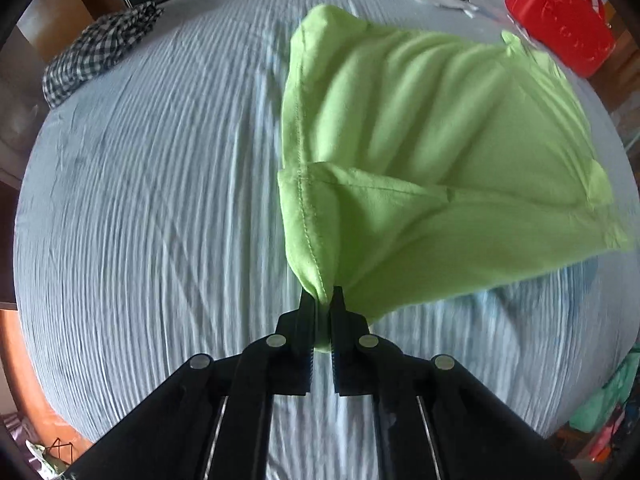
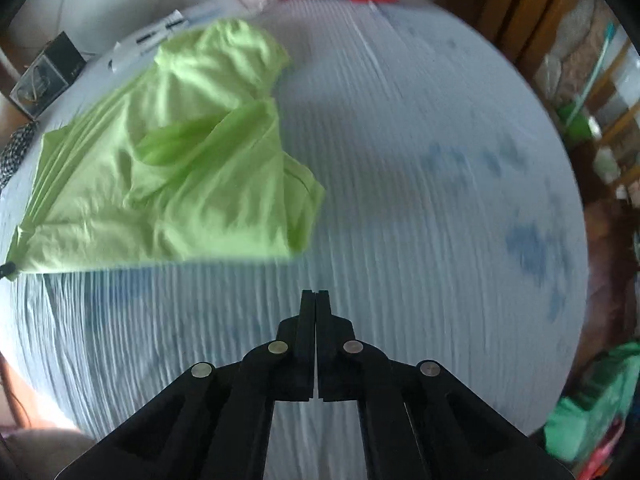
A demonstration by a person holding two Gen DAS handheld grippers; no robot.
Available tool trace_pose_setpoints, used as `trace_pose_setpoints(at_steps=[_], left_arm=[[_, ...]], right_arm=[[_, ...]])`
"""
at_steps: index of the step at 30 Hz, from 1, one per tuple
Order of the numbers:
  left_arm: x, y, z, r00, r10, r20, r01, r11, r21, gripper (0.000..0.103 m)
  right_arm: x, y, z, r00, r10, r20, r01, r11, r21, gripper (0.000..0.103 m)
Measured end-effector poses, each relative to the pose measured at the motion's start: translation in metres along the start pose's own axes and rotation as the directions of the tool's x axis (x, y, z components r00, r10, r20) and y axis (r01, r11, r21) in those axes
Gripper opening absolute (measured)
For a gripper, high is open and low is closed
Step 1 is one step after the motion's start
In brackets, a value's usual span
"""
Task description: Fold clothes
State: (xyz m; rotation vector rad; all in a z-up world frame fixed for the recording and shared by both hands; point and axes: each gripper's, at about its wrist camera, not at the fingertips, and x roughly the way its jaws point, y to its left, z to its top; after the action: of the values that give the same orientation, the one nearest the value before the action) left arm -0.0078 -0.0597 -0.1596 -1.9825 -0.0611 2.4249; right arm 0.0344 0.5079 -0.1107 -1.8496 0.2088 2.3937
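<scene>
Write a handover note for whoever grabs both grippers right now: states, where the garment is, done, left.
Left gripper: shut on a hemmed corner of the lime-green cotton garment, lifting that corner off the bed.
Right gripper: shut, holding nothing, over the bare pale blue ribbed bedsheet.
Garment: left of the right gripper, rumpled, partly doubled over.
Done: one corner picked up.
Left: no neat fold yet; probably spread it, fold, set it down.
</scene>
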Motion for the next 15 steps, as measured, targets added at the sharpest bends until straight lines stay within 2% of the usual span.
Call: trace_pose_setpoints(at_steps=[3, 4, 5, 6, 7, 8, 9, 10, 11, 13, 14, 15], left_arm=[[0.005, 0.003, 0.000, 1.000, -0.007, 0.002, 0.007, 1.000, -0.007, 0.008], [0.005, 0.004, 0.003, 1.000, -0.002, -0.007, 0.002, 1.000, -0.018, 0.010], [0.004, 0.004, 0.006, 1.000, 0.001, -0.016, -0.002, 1.000, -0.029, 0.013], [0.000, 0.005, 0.007, 1.000, 0.001, -0.009, -0.001, 0.999, -0.039, 0.015], [-0.005, 0.005, 0.008, 1.000, 0.000, -0.001, 0.000, 0.999, -0.049, 0.022], [-0.013, 0.006, 0.007, 1.000, -0.003, 0.026, 0.004, 0.998, -0.057, 0.037], [-0.021, 0.006, 0.006, 0.999, -0.005, 0.053, 0.009, 0.998, -0.066, 0.048], [-0.029, 0.007, 0.005, 0.997, -0.007, 0.080, 0.013, 0.997, -0.074, 0.071], [-0.037, 0.007, 0.004, 0.994, -0.009, 0.106, 0.018, 0.996, -0.082, 0.085], [-0.044, 0.007, 0.003, 0.991, -0.002, 0.136, 0.016, 0.994, -0.104, 0.085], [-0.044, 0.007, 0.003, 0.990, 0.007, 0.139, 0.010, 0.993, -0.119, 0.085], [-0.037, -0.001, 0.004, 0.991, 0.019, 0.134, -0.001, 0.991, -0.133, 0.085]], right_arm=[[0.006, -0.009, -0.004, 0.999, 0.054, 0.002, -0.054, 0.997, 0.046, 0.002], [0.006, -0.010, -0.002, 0.998, 0.069, 0.011, -0.070, 0.996, 0.060, 0.009], [0.007, -0.011, 0.000, 0.996, 0.084, 0.020, -0.086, 0.994, 0.074, 0.025], [0.008, -0.012, 0.002, 0.995, 0.099, 0.029, -0.101, 0.991, 0.088, 0.036], [0.009, -0.014, 0.004, 0.993, 0.114, 0.038, -0.117, 0.988, 0.102, 0.064], [0.009, -0.015, 0.006, 0.991, 0.129, 0.047, -0.133, 0.984, 0.115, 0.089], [0.010, -0.016, 0.008, 0.988, 0.143, 0.057, -0.149, 0.980, 0.129, 0.093], [0.011, -0.018, 0.011, 0.985, 0.157, 0.067, -0.166, 0.976, 0.142, 0.093], [0.011, -0.019, 0.013, 0.982, 0.171, 0.077, -0.182, 0.971, 0.155, 0.093], [0.013, -0.022, 0.017, 0.975, 0.199, 0.097, -0.214, 0.960, 0.180, 0.089], [0.013, -0.023, 0.019, 0.971, 0.212, 0.108, -0.230, 0.954, 0.193, 0.075], [0.014, -0.024, 0.021, 0.967, 0.226, 0.119, -0.246, 0.947, 0.205, 0.065]])
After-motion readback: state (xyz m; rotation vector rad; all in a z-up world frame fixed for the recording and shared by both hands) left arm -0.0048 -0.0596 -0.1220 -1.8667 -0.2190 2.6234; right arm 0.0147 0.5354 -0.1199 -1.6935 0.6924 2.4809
